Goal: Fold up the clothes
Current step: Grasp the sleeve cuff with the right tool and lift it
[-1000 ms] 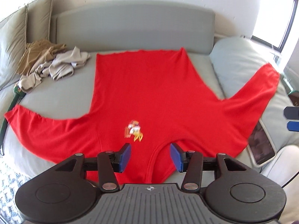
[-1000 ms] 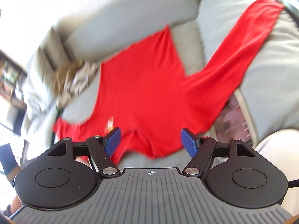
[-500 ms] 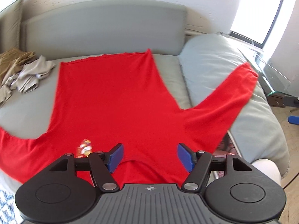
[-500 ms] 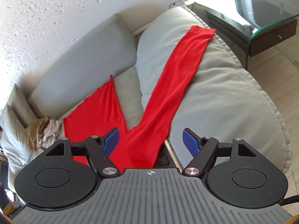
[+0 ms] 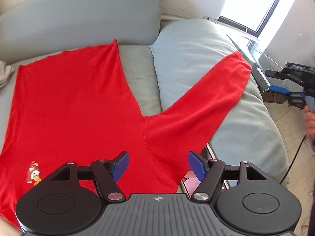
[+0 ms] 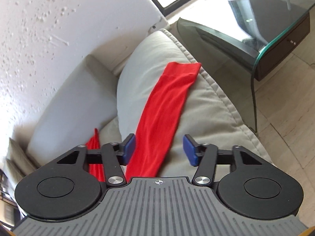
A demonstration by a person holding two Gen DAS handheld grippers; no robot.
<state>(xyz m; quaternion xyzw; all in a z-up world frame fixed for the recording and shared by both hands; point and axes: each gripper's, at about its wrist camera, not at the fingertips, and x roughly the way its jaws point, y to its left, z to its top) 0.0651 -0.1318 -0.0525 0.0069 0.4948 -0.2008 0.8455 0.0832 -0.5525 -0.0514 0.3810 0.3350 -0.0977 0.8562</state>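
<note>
Shirt [image 5: 74, 106]: spread flat, unfolded. Sleeve [image 6: 165, 106] ahead of right gripper [image 6: 158, 150]. Both jaws apart, empty. Step: sleeve fold. Next: clamp cuff, carry inward.

Bright red long-sleeved shirt [image 5: 74, 106] with a small yellow, white and red chest print [image 5: 33, 174], spread over a pale grey sofa [image 5: 78, 17]. Black grippers, left [image 5: 156, 166] and right [image 6: 157, 150], with blue finger pads [image 5: 120, 164]. Green-edged clear glass side table [image 6: 263, 33] over a dark drawer.

Both tongs, left [image 5: 157, 165] and right [image 6: 158, 150], gape wide (blue pads apart), gripping nothing.
</note>
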